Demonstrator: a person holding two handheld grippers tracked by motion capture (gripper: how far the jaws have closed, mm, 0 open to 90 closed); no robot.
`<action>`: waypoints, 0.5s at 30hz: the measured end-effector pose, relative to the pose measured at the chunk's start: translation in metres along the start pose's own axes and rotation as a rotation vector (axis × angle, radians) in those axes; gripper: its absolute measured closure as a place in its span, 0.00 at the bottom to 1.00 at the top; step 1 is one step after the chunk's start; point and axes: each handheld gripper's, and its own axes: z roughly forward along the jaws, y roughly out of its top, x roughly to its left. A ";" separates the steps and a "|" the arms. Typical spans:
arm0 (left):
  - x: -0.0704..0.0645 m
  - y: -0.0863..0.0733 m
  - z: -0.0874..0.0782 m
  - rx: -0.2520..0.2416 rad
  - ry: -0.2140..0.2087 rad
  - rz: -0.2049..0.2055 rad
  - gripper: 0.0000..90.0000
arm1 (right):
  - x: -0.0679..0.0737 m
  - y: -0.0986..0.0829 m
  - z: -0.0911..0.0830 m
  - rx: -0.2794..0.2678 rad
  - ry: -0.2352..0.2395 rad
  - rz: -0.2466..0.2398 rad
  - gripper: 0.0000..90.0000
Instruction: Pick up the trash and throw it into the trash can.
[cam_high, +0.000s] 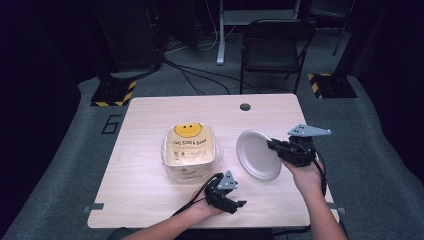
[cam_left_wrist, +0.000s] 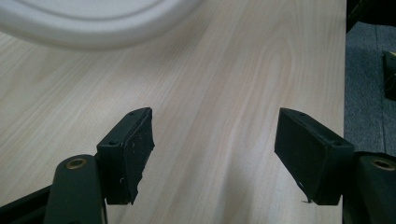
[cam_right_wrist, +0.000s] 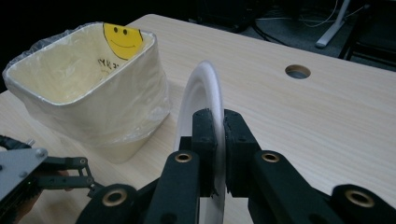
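My right gripper (cam_high: 272, 145) is shut on the rim of a white paper plate (cam_high: 257, 155), holding it tilted above the table's right half. In the right gripper view the plate (cam_right_wrist: 205, 88) stands on edge between the two pads (cam_right_wrist: 205, 135). A small cream bin (cam_high: 190, 145) lined with clear plastic and marked with a yellow smiley sits at the table's middle, left of the plate. My left gripper (cam_high: 239, 205) rests low near the front edge, open and holding nothing; its fingers (cam_left_wrist: 133, 149) hover over bare wood, the plate's edge (cam_left_wrist: 93, 28) beyond them.
The light wooden table (cam_high: 150, 190) has a round cable hole (cam_high: 245, 106) near its far edge. A black folding chair (cam_high: 272, 47) stands behind the table. Yellow-black striped bases (cam_high: 112, 92) sit on the grey floor at both far corners.
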 end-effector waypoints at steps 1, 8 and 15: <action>0.000 0.000 0.000 0.000 0.000 0.000 0.31 | 0.000 0.000 0.000 0.000 0.000 0.000 0.94; -0.002 -0.005 -0.005 0.000 0.007 0.010 0.31 | 0.009 0.022 -0.006 -0.014 -0.016 -0.027 0.94; -0.003 -0.008 -0.005 0.003 0.020 0.018 0.31 | 0.018 0.037 -0.010 -0.024 -0.027 -0.052 0.94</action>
